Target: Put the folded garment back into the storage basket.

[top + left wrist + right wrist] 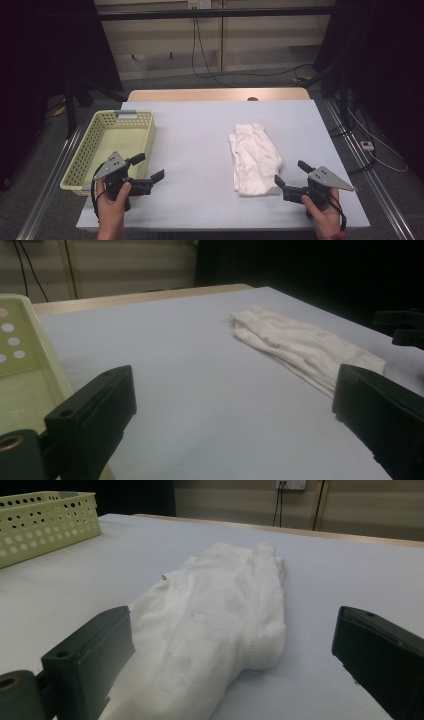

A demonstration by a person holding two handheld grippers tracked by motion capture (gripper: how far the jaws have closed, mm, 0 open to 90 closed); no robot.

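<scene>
With the folded white garment [255, 159] lying right of centre on the table [200, 150], the right gripper [291, 176] at its near corner and the left gripper [149, 167] by the basket [100, 145] both spread empty, this looks like the approach, and next probably comes a pinch on the near edge.
</scene>
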